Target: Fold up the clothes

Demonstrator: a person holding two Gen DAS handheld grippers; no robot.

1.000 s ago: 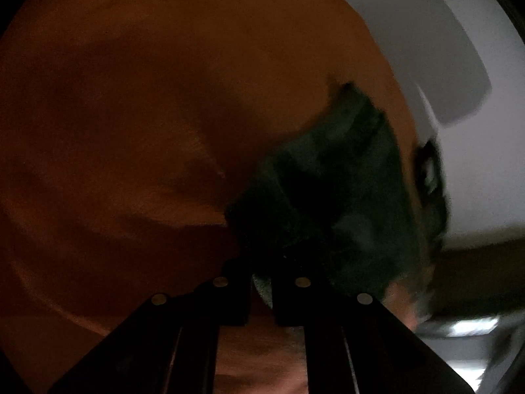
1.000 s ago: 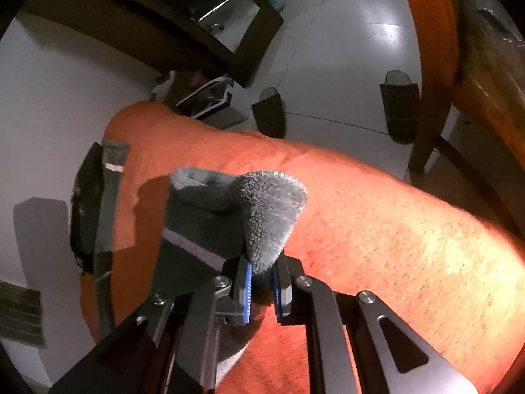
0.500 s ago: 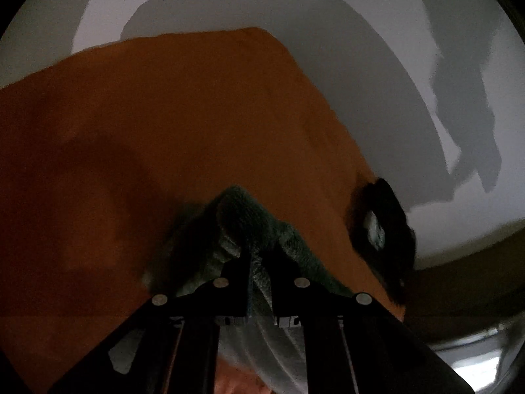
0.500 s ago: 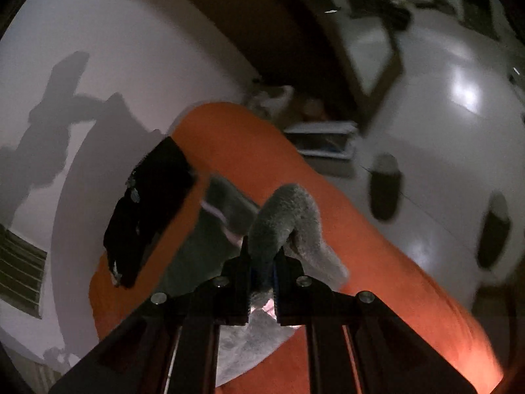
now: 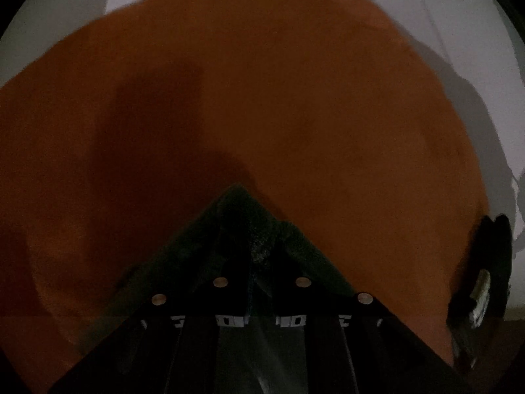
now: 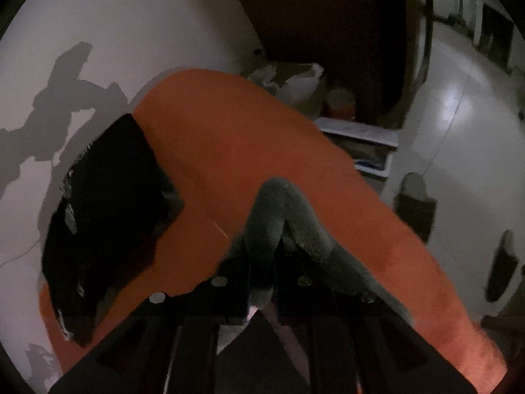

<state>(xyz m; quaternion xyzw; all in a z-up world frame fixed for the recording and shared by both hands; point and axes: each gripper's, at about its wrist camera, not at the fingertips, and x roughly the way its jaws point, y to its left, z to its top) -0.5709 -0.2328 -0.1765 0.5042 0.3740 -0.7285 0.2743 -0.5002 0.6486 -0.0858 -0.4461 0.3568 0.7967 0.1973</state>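
A grey fuzzy sock point(image 6: 279, 203) stands in a raised fold between the fingers of my right gripper point(image 6: 262, 259), its loose end trailing down to the right over the orange cloth point(image 6: 229, 138). The same sock point(image 5: 239, 216) rises as a dark peak over my left gripper point(image 5: 262, 269), which pinches it low over the orange cloth point(image 5: 262, 98). Both pairs of jaws are opening, with the sock still caught between them. The left wrist view is very dark, so its pads are hard to make out.
A black folded garment point(image 6: 108, 223) lies at the orange cloth's far edge by the white wall, and shows as a dark shape point(image 5: 482, 282) at the right in the left wrist view. Two slippers point(image 6: 415, 203) sit on the pale floor, with white bags point(image 6: 295, 82) and a box behind.
Both grippers have swept fast across the orange cloth with the sock toward the wall end. The black garment now looms closer in the right wrist view. The sock sits lower and flatter.
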